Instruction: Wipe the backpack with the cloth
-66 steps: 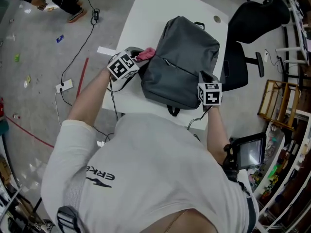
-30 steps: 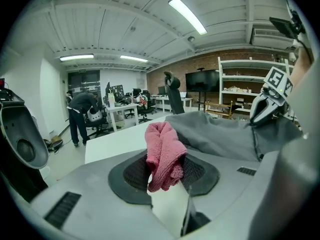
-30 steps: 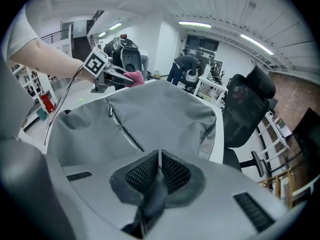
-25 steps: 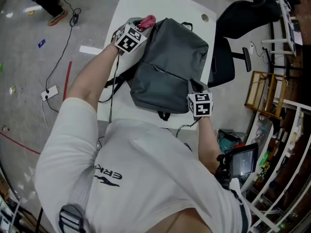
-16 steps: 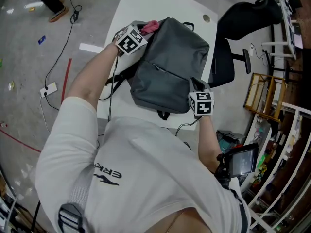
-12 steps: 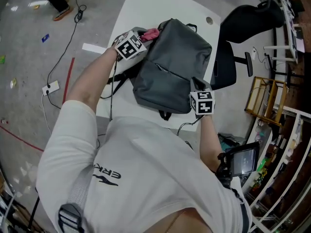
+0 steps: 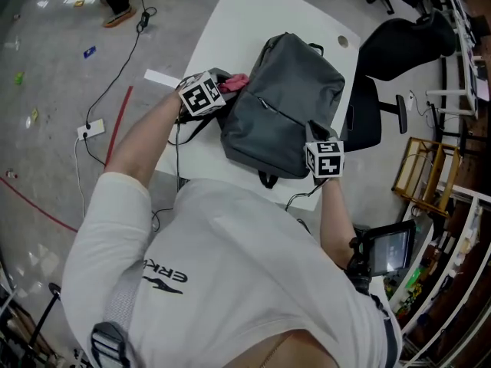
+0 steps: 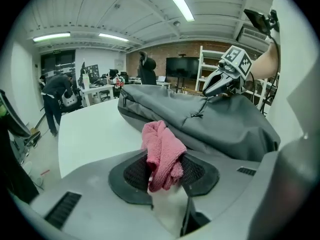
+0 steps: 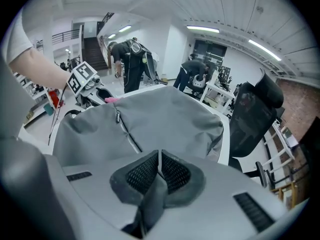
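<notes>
A grey backpack (image 7: 288, 102) lies flat on the white table (image 7: 238, 21). My left gripper (image 7: 224, 87) is shut on a pink cloth (image 7: 236, 82), which rests against the backpack's left side. In the left gripper view the pink cloth (image 8: 162, 151) bunches up between the pads of my left gripper (image 8: 164, 173), with the backpack (image 8: 215, 126) just beyond. My right gripper (image 7: 317, 134) is at the backpack's near right corner. In the right gripper view my right gripper (image 9: 159, 170) is shut on a fold of the backpack (image 9: 160, 116).
A black office chair (image 7: 395, 48) stands right of the table. Dark backpack straps (image 7: 190, 127) hang off the table's left edge. A power strip (image 7: 90, 131) and cables lie on the floor at the left. People (image 8: 52, 101) stand in the background.
The left gripper has slid the pink cloth from the backpack's far left corner back toward me along its left side. The right gripper has kept its hold at the near right corner.
</notes>
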Action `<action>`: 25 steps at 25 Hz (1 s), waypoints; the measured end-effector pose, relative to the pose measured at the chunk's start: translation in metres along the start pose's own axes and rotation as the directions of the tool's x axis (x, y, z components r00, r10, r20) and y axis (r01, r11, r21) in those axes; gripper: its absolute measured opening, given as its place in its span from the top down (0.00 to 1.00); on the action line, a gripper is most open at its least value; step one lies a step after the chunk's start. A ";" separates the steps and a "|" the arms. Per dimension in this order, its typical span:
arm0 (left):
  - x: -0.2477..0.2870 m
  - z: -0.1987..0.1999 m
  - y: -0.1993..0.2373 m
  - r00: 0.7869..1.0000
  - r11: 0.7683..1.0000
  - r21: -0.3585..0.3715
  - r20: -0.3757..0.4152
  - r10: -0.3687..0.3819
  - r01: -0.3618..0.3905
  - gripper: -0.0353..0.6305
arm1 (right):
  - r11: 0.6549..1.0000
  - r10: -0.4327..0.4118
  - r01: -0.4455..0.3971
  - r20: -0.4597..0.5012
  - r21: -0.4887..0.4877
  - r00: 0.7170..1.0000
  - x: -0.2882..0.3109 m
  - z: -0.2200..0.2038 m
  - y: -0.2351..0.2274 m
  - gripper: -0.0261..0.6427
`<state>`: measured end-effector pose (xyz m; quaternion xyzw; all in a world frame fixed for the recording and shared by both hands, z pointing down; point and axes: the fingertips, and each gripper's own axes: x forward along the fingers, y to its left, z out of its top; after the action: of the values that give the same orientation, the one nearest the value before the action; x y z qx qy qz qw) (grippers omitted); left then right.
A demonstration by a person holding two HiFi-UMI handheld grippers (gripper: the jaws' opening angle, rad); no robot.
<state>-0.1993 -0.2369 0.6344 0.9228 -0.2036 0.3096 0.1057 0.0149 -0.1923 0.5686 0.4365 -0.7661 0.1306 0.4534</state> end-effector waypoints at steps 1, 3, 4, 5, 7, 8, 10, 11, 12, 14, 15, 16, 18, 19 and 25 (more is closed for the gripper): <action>-0.003 -0.002 -0.003 1.000 1.000 -0.007 0.003 0.006 -0.006 0.75 | 1.000 0.003 -0.003 0.004 -0.002 1.000 0.000 0.001 0.001 0.95; -0.008 -0.007 -0.011 1.000 1.000 -0.004 -0.004 0.012 -0.012 0.75 | 1.000 0.009 -0.009 0.013 -0.005 1.000 0.000 0.001 0.003 0.95; -0.010 -0.011 -0.016 1.000 1.000 0.004 -0.012 0.012 -0.012 0.75 | 1.000 0.010 -0.010 0.017 -0.006 1.000 0.000 0.001 0.004 0.95; -0.011 -0.015 -0.020 1.000 1.000 0.015 -0.019 0.013 -0.013 0.75 | 1.000 0.012 -0.012 0.020 -0.008 1.000 0.000 0.001 0.004 0.95; -0.015 -0.020 -0.028 0.999 0.999 0.034 -0.033 0.017 -0.015 0.75 | 1.000 0.015 -0.015 0.028 -0.011 0.999 0.000 0.002 0.005 0.95; -0.017 -0.022 -0.032 0.999 0.999 0.040 -0.037 0.018 -0.016 0.75 | 1.000 0.018 -0.018 0.032 -0.013 0.999 0.000 0.002 0.005 0.95; -0.022 -0.024 -0.041 0.999 0.999 0.044 -0.041 0.019 -0.017 0.75 | 1.000 0.024 -0.024 0.037 -0.014 0.999 -0.001 0.002 0.006 0.95; -0.026 -0.024 -0.046 0.999 0.999 0.042 -0.043 0.020 -0.019 0.75 | 1.000 0.027 -0.027 0.039 -0.014 0.999 -0.002 0.001 0.006 0.95; -0.030 -0.025 -0.051 0.999 0.999 0.039 -0.045 0.024 -0.022 0.75 | 0.999 0.030 -0.030 0.042 -0.016 0.999 -0.004 0.000 0.006 0.95; -0.035 -0.028 -0.059 0.998 0.999 0.033 -0.046 0.033 -0.032 0.75 | 0.999 0.036 -0.035 0.046 -0.020 0.998 -0.007 -0.002 0.007 0.95; -0.037 -0.030 -0.064 0.998 0.999 0.031 -0.044 0.037 -0.036 0.75 | 0.999 0.039 -0.038 0.047 -0.021 0.998 -0.008 -0.003 0.008 0.95; -0.040 -0.032 -0.068 0.998 0.999 0.027 -0.043 0.039 -0.038 0.75 | 0.999 0.043 -0.042 0.048 -0.024 0.998 -0.008 -0.004 0.008 0.95; -0.045 -0.033 -0.076 0.998 0.999 0.020 -0.042 0.043 -0.042 0.75 | 0.998 0.050 -0.049 0.050 -0.030 0.997 -0.009 -0.007 0.009 0.95; -0.048 -0.034 -0.081 0.998 0.999 0.015 -0.043 0.046 -0.045 0.75 | 0.998 0.054 -0.053 0.052 -0.033 0.997 -0.009 -0.008 0.010 0.95; -0.062 -0.040 -0.102 0.996 0.996 -0.029 -0.047 0.082 -0.083 0.75 | 0.996 0.084 -0.080 0.078 -0.050 0.993 -0.014 -0.008 0.012 0.95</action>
<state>-0.2199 -0.1132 0.6210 0.9045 -0.2437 0.3317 0.1116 0.0132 -0.1730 0.5645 0.3988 -0.8037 0.1134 0.4269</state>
